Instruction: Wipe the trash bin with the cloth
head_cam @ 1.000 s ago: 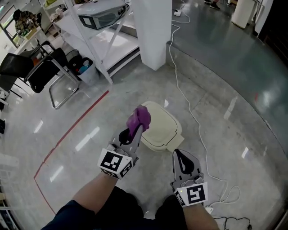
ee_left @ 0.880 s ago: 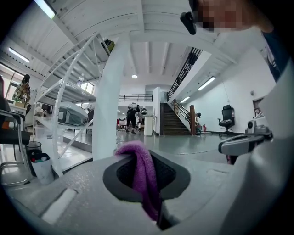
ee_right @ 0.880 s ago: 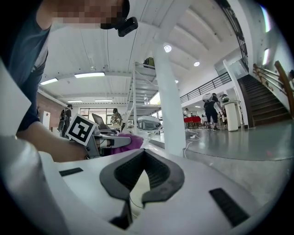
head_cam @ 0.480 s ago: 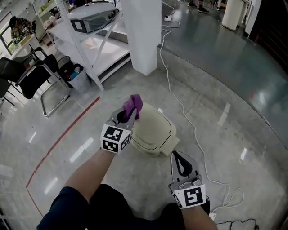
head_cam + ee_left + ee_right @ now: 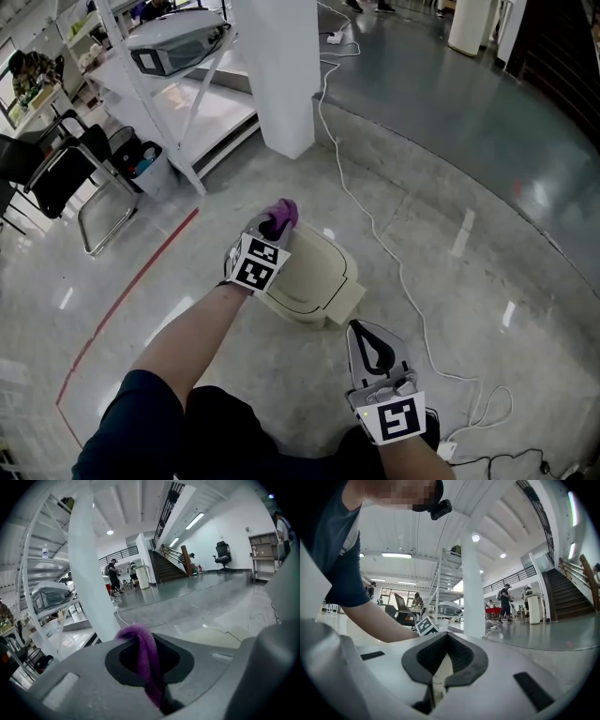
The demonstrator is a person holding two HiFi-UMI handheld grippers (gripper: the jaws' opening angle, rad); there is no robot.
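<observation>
A cream trash bin [image 5: 314,281] with a closed lid stands on the grey floor right in front of me. My left gripper [image 5: 274,225] reaches over the bin's far left edge, shut on a purple cloth [image 5: 281,216] that bunches out past the jaw tips. In the left gripper view the cloth [image 5: 144,656] hangs pinched between the jaws, with the bin lid [image 5: 213,637] beyond. My right gripper [image 5: 373,345] hovers near the bin's near right corner, shut and empty. Its own view shows the jaws [image 5: 446,637] closed, with my left forearm and marker cube [image 5: 425,625] ahead.
A white pillar [image 5: 277,75] rises behind the bin. A white shelf rack [image 5: 187,103] carries a boxy device, with black chairs [image 5: 56,169] and a small bucket [image 5: 150,161] at the left. A white cable [image 5: 375,230] snakes past the bin's right. Red tape [image 5: 122,300] lines the floor.
My left gripper has carried the purple cloth forward, from the bin's near side to its far left edge. The right gripper has stayed close to me.
</observation>
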